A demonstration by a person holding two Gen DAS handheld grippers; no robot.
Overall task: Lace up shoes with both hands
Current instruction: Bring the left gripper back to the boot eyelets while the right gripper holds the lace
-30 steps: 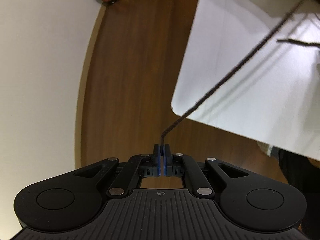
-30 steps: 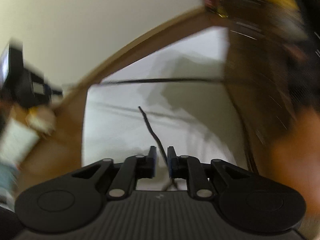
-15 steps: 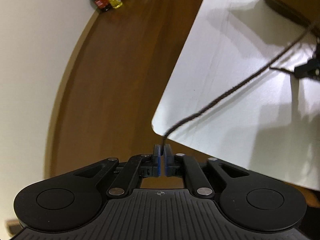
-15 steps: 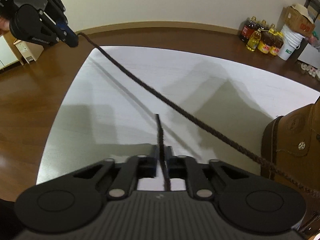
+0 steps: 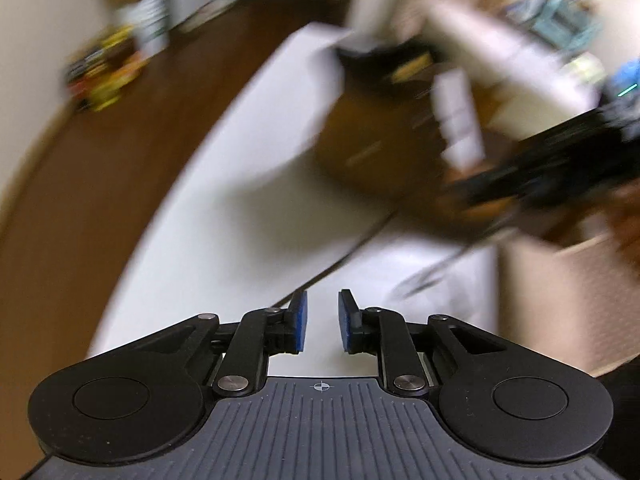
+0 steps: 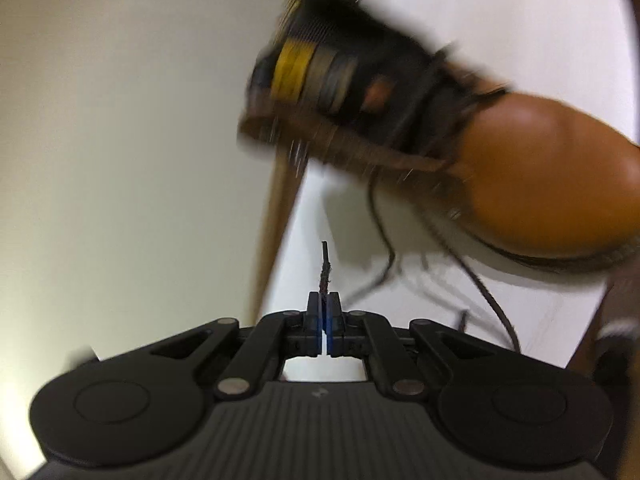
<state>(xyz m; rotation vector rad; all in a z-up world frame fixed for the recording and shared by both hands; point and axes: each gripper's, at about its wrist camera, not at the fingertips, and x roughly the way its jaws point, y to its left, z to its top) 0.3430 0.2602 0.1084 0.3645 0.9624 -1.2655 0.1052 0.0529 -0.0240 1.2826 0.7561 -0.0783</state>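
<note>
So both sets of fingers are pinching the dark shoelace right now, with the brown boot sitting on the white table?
Not quite. Only the right gripper pinches the shoelace, its tip poking out, as the right wrist view shows. In the left wrist view the left gripper is open, with nothing between its fingers. The brown boot does sit on the white table.

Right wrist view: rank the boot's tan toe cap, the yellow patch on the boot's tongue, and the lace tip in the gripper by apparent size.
1. toe cap, though nearness inflates it
2. yellow patch, blurred
3. lace tip, pinched by the right gripper
</note>
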